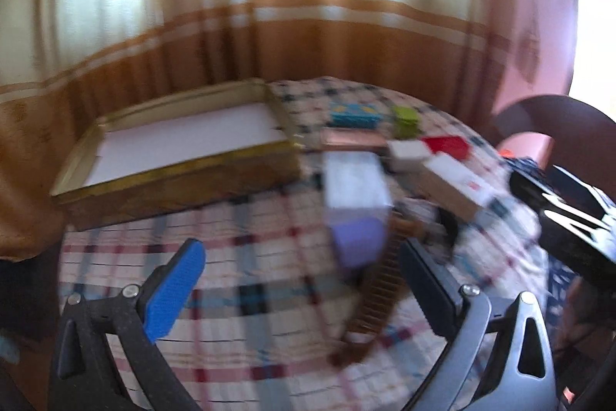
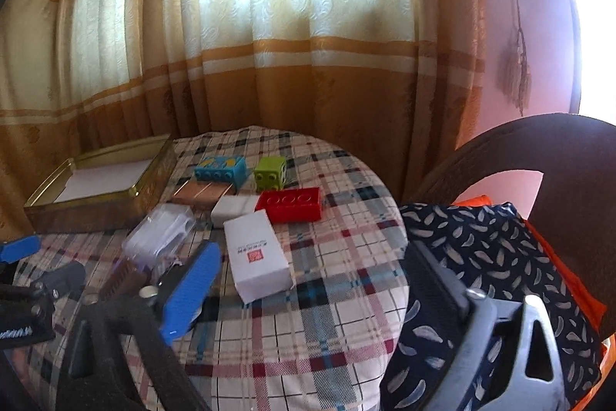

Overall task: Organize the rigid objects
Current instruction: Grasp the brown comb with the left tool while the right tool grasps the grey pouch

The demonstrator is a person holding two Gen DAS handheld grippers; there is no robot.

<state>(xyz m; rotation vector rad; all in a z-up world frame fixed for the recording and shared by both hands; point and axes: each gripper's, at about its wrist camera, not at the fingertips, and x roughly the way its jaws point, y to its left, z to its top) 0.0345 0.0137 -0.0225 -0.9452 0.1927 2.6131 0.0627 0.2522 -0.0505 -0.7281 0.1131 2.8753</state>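
Both grippers, left [image 1: 302, 280] and right [image 2: 312, 284], fingers spread and empty, face boxes scattered at twelve o'clock, awaiting sorting into the tin [image 2: 96, 193] at ten.

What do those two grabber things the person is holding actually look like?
Each tool is a black plastic frame with two long fingers. The left tool and the right tool look the same: one finger carries a ribbed bright blue pad, the other a dark pad. Silver screws join fingers to frame. No cables show.

Both grippers share one build: the left gripper [image 1: 300, 276] and right gripper [image 2: 312, 280] have black frames, silver screws and ribbed blue finger pads [image 2: 192, 289].
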